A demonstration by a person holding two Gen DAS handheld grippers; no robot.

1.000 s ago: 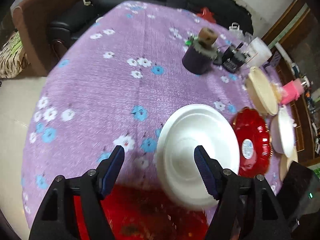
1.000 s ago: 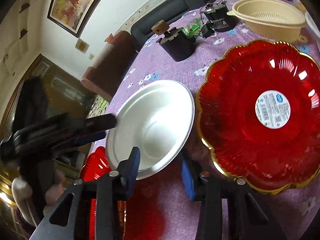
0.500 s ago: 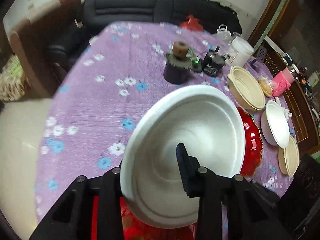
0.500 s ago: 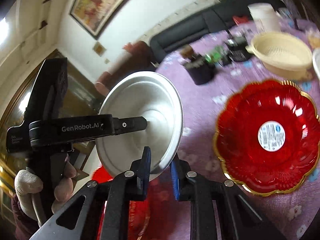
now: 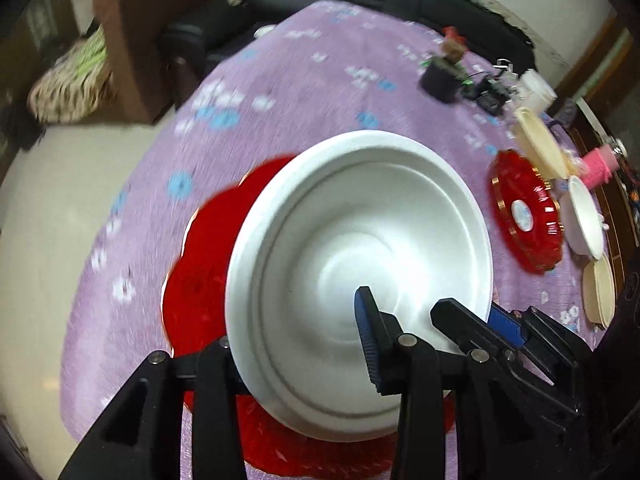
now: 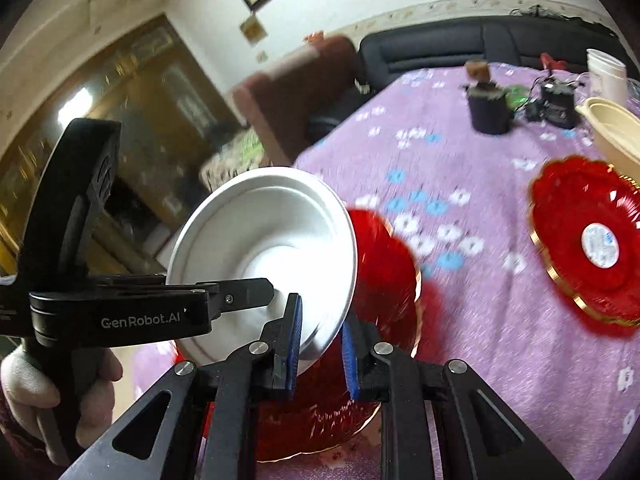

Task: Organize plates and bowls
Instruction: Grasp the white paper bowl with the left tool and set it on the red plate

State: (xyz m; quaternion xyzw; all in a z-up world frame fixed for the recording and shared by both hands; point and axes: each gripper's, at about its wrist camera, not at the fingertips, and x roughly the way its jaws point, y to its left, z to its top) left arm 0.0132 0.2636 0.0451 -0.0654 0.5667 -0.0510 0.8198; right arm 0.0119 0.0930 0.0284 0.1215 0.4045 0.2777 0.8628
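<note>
A white plate (image 5: 360, 272) is held tilted in the air by both grippers. My left gripper (image 5: 296, 344) is shut on its near rim, one finger (image 5: 370, 344) inside the plate and the other hidden behind it. My right gripper (image 6: 320, 344) is shut on the plate's lower edge (image 6: 264, 248); the left gripper (image 6: 160, 304) shows there clamping the opposite rim. Below the plate a red scalloped plate (image 5: 200, 264) lies on the purple floral tablecloth (image 5: 312, 92), also in the right wrist view (image 6: 384, 280).
A second red plate with a sticker (image 5: 524, 212) (image 6: 592, 240) lies to the right. Beyond it are a cream colander (image 5: 536, 144), a white bowl (image 5: 584, 220) and a cream dish (image 5: 600, 292). A dark pot (image 6: 488, 108), electronics and a white cup (image 6: 606, 72) stand at the far edge.
Both grippers closed on the white plate and lifted it off the table. It has been carried left and now hangs tilted above the near red plate.
</note>
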